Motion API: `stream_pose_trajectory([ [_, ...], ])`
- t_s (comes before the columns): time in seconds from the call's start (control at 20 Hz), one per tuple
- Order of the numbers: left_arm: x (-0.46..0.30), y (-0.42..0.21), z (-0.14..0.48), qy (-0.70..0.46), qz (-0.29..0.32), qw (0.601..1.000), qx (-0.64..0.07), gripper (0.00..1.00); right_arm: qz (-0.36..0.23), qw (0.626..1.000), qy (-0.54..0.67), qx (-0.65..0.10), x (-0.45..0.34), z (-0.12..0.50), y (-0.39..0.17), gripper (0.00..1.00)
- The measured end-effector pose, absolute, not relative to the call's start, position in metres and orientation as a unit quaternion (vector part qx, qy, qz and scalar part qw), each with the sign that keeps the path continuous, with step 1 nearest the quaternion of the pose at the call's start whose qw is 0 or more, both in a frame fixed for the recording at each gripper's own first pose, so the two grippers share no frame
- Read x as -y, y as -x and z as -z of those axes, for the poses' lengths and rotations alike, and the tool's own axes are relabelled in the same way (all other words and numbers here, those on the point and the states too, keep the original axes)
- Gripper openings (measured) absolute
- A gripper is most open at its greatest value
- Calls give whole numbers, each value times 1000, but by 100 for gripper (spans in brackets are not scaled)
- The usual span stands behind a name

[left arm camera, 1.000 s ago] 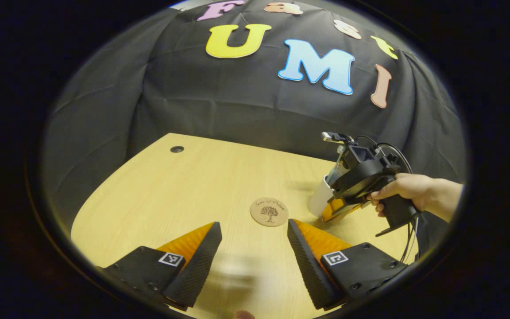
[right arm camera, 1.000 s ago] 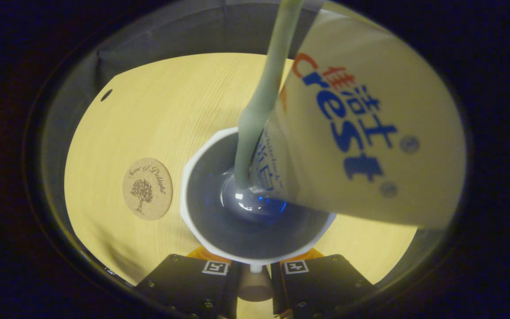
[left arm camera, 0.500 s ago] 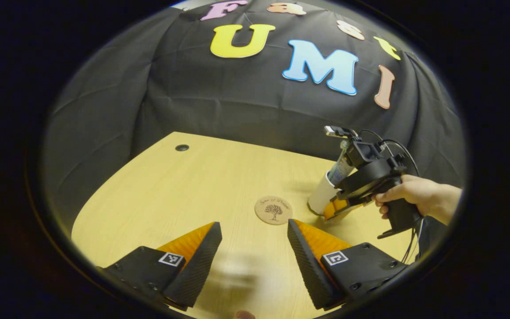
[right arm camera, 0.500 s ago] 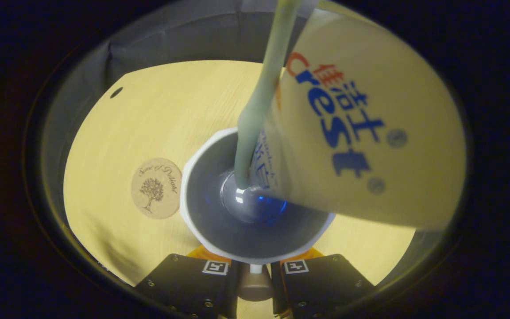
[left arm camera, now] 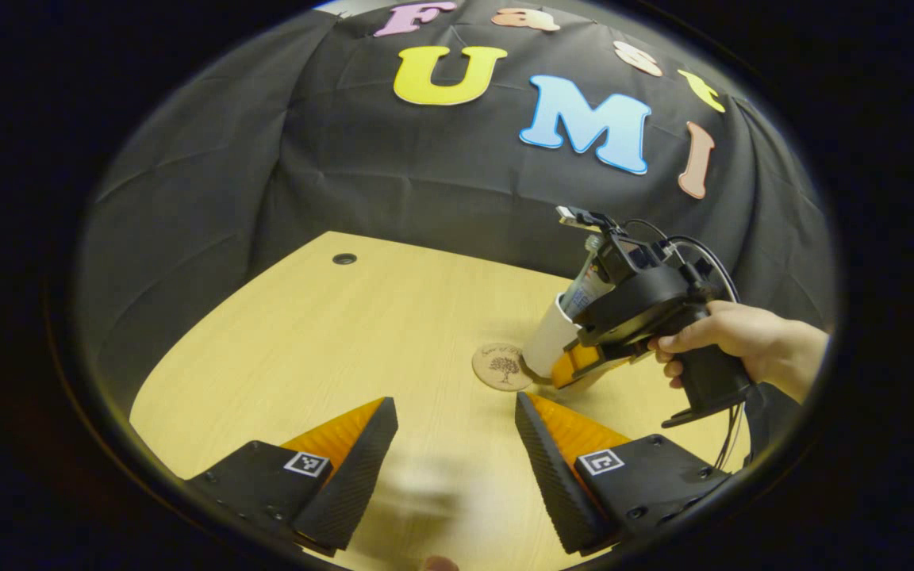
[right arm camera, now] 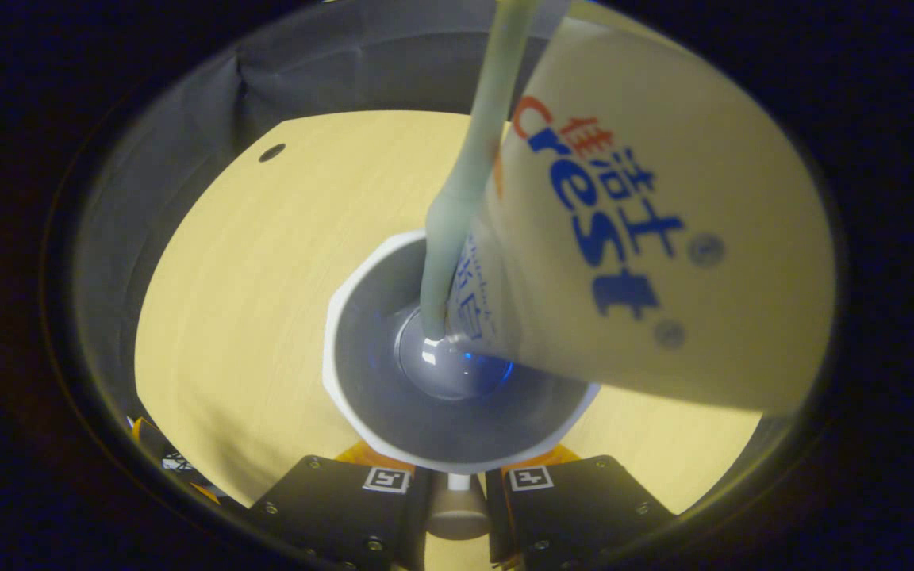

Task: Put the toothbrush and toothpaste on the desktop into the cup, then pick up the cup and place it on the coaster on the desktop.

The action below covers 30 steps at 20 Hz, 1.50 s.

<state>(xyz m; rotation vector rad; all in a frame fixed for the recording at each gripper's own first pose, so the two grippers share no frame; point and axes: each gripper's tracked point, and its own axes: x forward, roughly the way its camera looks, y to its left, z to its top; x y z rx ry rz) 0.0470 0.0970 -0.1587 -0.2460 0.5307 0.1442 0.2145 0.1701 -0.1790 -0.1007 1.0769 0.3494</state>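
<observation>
Lighting is moderate and warm in both views, brightest on the counter (left arm camera: 362, 317), which reads an even yellow. In the left gripper view, a soft smeared patch lies low in the frame at centre. The wall cloth behind is dim. Fisheye distortion bends the counter edge strongly toward the frame borders. In the right gripper view, the toothpaste (right arm camera: 647, 238) sits very close at upper right, soft in focus and brightly lit. A small glare spot shines in the bottom of the cup (right arm camera: 362, 381). The cup's interior is shadowed grey-blue.
</observation>
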Motion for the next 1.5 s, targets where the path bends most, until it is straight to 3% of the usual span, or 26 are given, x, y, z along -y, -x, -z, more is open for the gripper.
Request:
stream_pose_trajectory([
  [0.45,-122,-25,159,125,-92,952,-263,98,-183,831,76,-520,-212,182,-218,30],
  [1.05,-126,-26,161,130,-96,950,-266,98,-187,824,88,-528,-204,179,-212,33],
  [1.2,-121,-30,160,129,-92,951,-265,98,-191,832,82,-514,-201,165,-211,51],
  [1.5,-105,-44,149,120,-77,956,-255,98,-205,862,35,-462,-189,115,-200,64],
])
